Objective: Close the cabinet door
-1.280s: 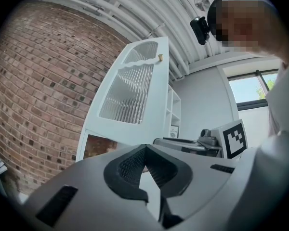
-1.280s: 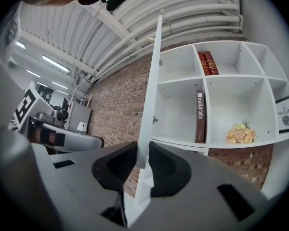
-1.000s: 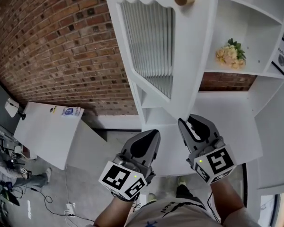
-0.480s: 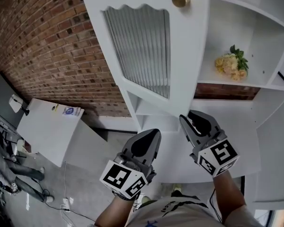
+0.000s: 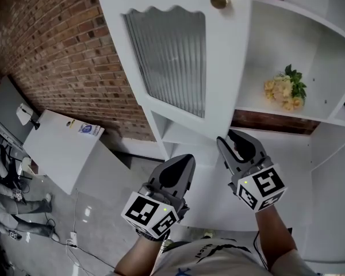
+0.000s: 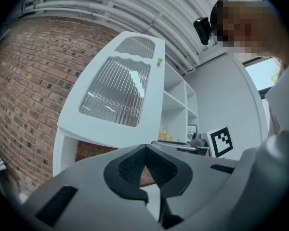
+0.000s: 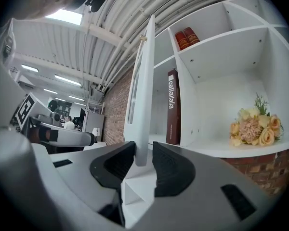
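Against the head view of a second ago, the cabinet door (image 5: 225,62) shows more of its ribbed glass face and less of its edge, so it has swung. Because the camera has shifted too, I would not swear how far. Both grippers have drifted sideways with it.

The right gripper (image 5: 227,140) sits at the bottom of the door's free edge, below the brass knob (image 5: 219,1). Its fingers (image 7: 173,165) have just been opening. In the right gripper view the door's edge (image 7: 143,105) stands between them, touching or nearly touching the left one, with a clear gap to the right one, so the door is straddled rather than clamped. The left gripper (image 5: 184,158) hangs beside it with its fingers drawn together on nothing, apart from the door.

The door stands well out from the cabinet, leaving the shelf (image 5: 287,115) with the flowers (image 5: 286,89) uncovered. The task looks only part done.

What could go wrong:
- With the grip loosened, the door may stop short or drift back open unless it is pushed on.
- A one-sided push could let the thin edge slide out from between the fingers.
- A finger left round the edge could be pinched against the cabinet frame as the door meets it.
- Too hard a shove would slam it and jolt the flowers.
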